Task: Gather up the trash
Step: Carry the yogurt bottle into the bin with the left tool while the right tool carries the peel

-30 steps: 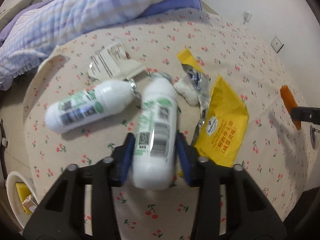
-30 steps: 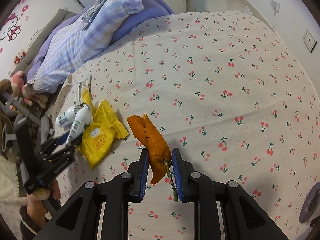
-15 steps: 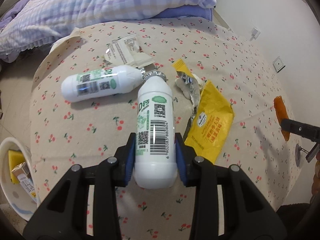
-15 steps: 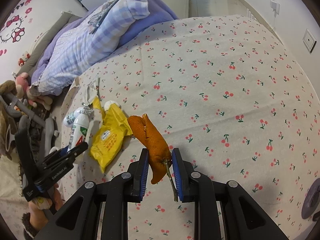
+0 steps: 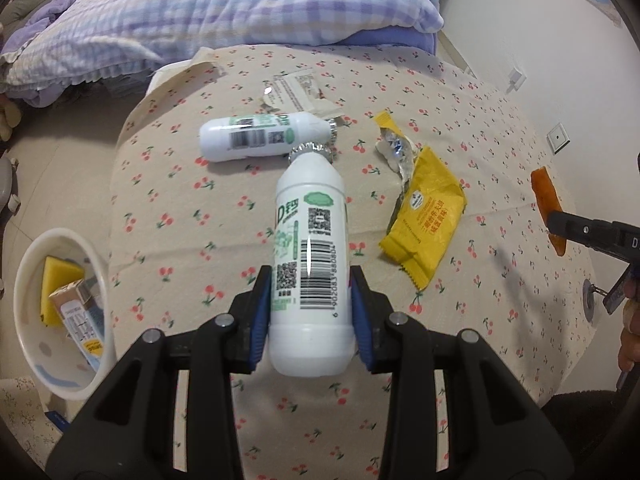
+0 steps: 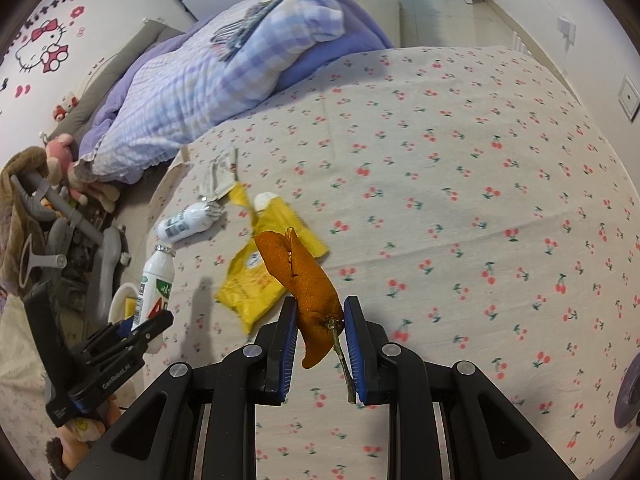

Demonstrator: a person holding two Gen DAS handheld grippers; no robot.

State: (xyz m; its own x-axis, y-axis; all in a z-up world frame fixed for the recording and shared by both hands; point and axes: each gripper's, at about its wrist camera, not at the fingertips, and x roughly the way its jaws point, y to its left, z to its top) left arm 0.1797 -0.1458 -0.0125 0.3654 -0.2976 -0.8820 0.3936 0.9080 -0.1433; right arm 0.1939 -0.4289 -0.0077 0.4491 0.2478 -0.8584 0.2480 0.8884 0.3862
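My left gripper (image 5: 311, 312) is shut on a white plastic bottle (image 5: 310, 264) with a green label and holds it above the cherry-print bed. The bottle also shows in the right wrist view (image 6: 154, 288). My right gripper (image 6: 320, 344) is shut on an orange peel (image 6: 308, 284) with a stem, lifted off the bed; the peel shows at the right edge of the left wrist view (image 5: 546, 208). A second white bottle (image 5: 260, 140), a yellow wrapper (image 5: 426, 224), a silver foil scrap (image 5: 394, 148) and a torn white packet (image 5: 296, 92) lie on the bed.
A white bin (image 5: 24, 312) holding a yellow sponge (image 5: 60, 284) and a small carton (image 5: 82, 320) stands on the floor at the left of the bed. A purple checked quilt (image 5: 200, 12) is piled at the far side. A wall (image 5: 540, 60) runs along the right.
My left gripper has lifted the bottle off the bed and pulled back toward the left; the white bin has come into view. My right gripper holds the peel a little higher.
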